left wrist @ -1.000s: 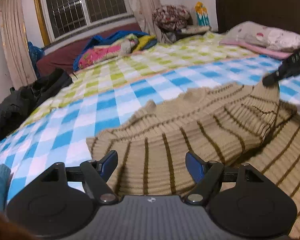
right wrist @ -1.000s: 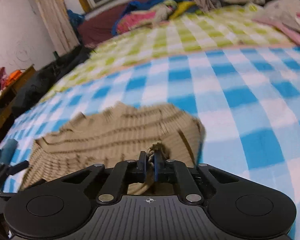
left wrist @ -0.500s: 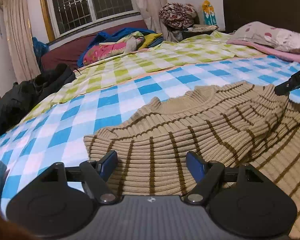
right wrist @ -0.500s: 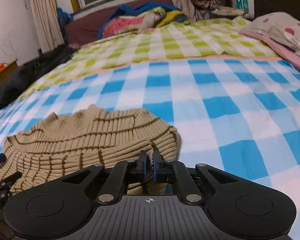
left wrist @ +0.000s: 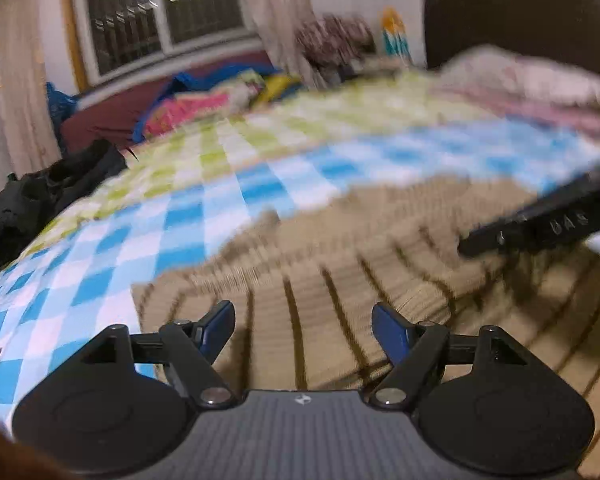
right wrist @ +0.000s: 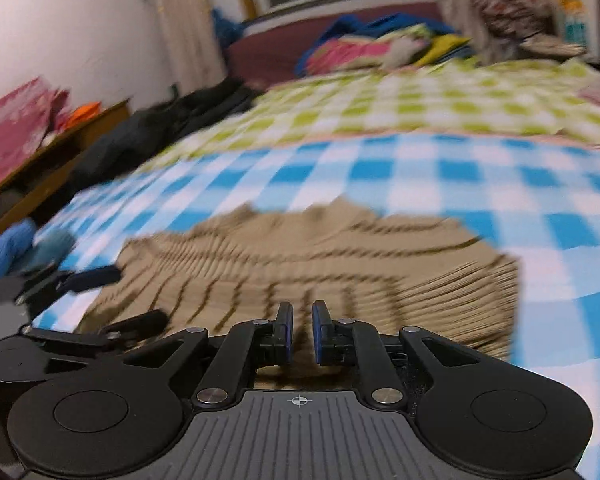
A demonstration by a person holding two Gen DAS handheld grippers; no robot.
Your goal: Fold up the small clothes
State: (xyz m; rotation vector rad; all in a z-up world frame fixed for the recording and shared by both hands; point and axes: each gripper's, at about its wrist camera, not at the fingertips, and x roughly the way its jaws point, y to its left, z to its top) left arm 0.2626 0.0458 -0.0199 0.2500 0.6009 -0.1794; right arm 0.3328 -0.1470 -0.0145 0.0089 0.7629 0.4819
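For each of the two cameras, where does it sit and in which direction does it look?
Left wrist: sits on the left gripper, looks forward over the striped sweater toward the window; its own wide-apart fingers show.
Right wrist: sits on the right gripper, looks across the checked bedspread; its fingers stand slightly apart.
Shared: both see the sweater, the bedspread and the other gripper.

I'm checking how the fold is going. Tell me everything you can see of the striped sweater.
The sweater is a beige ribbed knit with thin dark brown stripes. It lies on the blue-and-white checked bedsheet, folded over on itself so a thick doubled edge shows at its right side, with the collar at the far edge. The left tool is open above its near part. The right tool is slightly parted, gripping nothing. Motion blur hides finer detail.
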